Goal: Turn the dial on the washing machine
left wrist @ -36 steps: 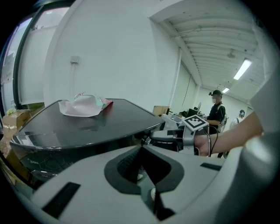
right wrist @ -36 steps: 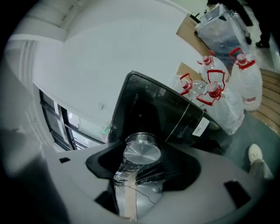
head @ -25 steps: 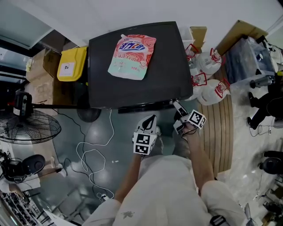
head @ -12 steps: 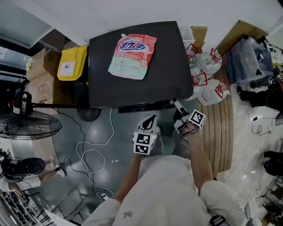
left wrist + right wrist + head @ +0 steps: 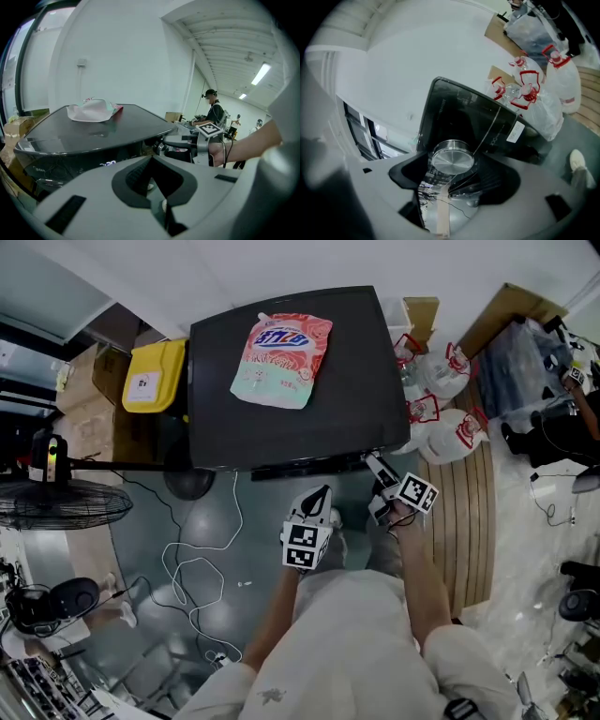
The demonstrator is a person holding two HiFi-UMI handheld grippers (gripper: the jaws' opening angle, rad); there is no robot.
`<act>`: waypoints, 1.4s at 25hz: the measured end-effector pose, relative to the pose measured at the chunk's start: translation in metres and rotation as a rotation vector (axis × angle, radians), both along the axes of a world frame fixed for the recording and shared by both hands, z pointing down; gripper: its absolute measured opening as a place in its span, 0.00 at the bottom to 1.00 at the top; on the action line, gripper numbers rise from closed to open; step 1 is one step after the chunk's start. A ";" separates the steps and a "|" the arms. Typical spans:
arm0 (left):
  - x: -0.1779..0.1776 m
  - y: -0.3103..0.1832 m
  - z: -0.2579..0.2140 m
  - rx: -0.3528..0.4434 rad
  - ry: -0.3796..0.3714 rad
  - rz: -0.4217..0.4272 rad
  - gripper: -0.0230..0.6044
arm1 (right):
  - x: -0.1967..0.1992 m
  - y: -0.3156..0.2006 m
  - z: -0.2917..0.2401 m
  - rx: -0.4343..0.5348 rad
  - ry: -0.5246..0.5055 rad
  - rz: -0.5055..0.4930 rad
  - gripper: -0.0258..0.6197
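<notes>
Your right gripper (image 5: pixel 375 466) is at the front panel of the black washing machine (image 5: pixel 347 399). Its fingers have just been opening and stand apart around the silver dial (image 5: pixel 452 159). Your left gripper (image 5: pixel 322 495) hovers beside it, fingers together and empty. A detergent pouch (image 5: pixel 280 359) lies on top.

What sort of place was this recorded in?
Probably a lab or workshop test area, not a home laundry room. The black washing machine stands on a bare grey floor strewn with loose white cable, beside stacked brown cardboard boxes and a black wire-caged fan.
</notes>
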State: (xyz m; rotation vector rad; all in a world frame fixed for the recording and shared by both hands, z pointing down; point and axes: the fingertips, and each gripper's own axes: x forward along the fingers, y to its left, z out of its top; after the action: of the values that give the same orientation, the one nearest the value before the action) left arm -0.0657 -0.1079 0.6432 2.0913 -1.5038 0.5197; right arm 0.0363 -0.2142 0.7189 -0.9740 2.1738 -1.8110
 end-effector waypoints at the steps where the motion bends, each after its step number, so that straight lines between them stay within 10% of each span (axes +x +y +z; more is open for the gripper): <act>1: 0.000 0.001 0.000 0.000 0.000 0.001 0.06 | -0.003 0.002 -0.002 0.018 0.025 -0.026 0.58; 20: -0.008 0.011 0.003 -0.006 0.000 -0.002 0.06 | 0.000 0.011 0.007 0.501 0.947 -0.289 0.59; 35: -0.015 0.016 0.005 -0.011 -0.009 -0.008 0.06 | -0.004 0.004 0.007 0.540 1.092 -0.243 0.47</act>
State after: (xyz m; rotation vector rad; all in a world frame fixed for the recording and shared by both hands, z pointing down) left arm -0.0808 -0.0917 0.6478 2.0763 -1.5109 0.5333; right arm 0.0319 -0.2106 0.7264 -1.8489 3.2019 -0.5884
